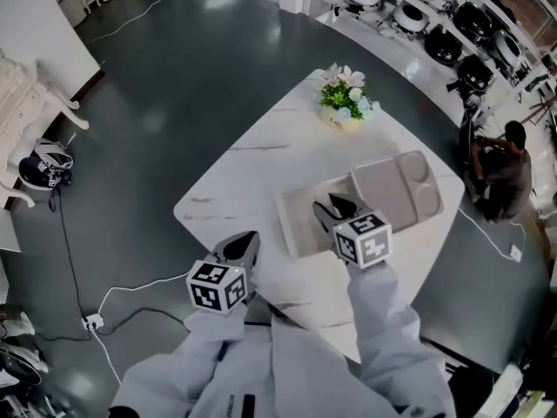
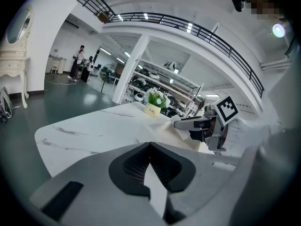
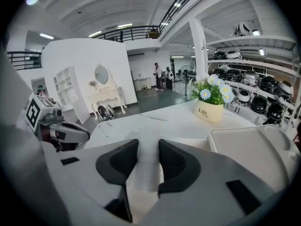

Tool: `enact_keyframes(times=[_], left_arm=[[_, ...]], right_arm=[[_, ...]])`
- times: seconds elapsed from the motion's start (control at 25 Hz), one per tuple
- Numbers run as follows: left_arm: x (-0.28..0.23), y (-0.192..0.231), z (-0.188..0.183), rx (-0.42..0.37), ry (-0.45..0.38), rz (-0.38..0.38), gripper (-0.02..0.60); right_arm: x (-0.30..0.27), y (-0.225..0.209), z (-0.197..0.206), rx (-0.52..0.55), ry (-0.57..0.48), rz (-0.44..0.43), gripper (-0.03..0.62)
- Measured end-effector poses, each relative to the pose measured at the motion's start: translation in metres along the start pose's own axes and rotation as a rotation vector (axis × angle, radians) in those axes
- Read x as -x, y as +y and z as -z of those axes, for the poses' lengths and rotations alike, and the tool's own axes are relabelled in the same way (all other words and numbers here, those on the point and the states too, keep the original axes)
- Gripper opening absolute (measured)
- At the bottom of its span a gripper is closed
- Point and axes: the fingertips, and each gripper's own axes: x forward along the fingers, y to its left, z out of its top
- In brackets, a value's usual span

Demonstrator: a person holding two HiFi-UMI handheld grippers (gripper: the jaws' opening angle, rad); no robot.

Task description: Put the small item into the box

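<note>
On one table (image 1: 261, 159) sit one box (image 1: 300, 226) and, at twelve o'clock, one flower pot (image 1: 345, 117); left gripper (image 1: 248, 236) closed, right gripper (image 1: 326, 205) spread apart.

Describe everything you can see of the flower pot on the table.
The flower pot is small, round and cream-coloured, perhaps ceramic, with the word Life printed on its side. It holds green leaves with white and pale blue daisy-like flowers. It stands upright near the far corner of the white marble-look table, apart from the grey tray. Only the table touches it.
</note>
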Motion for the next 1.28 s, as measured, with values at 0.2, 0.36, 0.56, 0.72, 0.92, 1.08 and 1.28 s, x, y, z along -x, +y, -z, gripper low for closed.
enact_keyframes(times=[0.2, 0.36, 0.56, 0.72, 0.92, 1.08, 1.28], left_arm=[[-0.013, 0.006, 0.009, 0.014, 0.035, 0.009, -0.002], [-0.018, 0.009, 0.015, 0.023, 0.056, 0.011, -0.002], [-0.018, 0.013, 0.019, 0.033, 0.066, 0.004, -0.002], [-0.017, 0.016, 0.022, 0.042, 0.072, 0.006, -0.002], [-0.018, 0.017, 0.022, 0.048, 0.079, 0.01, -0.002], [-0.019, 0.017, 0.024, 0.051, 0.083, 0.014, -0.002], [-0.02, 0.017, 0.024, 0.048, 0.086, 0.011, -0.002]], right_arm=[[-0.022, 0.001, 0.018, 0.047, 0.131, -0.017, 0.123], [-0.036, 0.0, 0.031, 0.08, 0.216, -0.028, 0.124], [-0.051, 0.005, 0.047, 0.115, 0.324, -0.063, 0.124], [-0.057, 0.005, 0.049, 0.13, 0.372, -0.043, 0.126], [-0.061, 0.004, 0.051, 0.124, 0.39, -0.034, 0.129], [-0.062, 0.006, 0.052, 0.106, 0.389, -0.043, 0.131], [-0.062, 0.004, 0.051, 0.112, 0.379, -0.04, 0.153]])
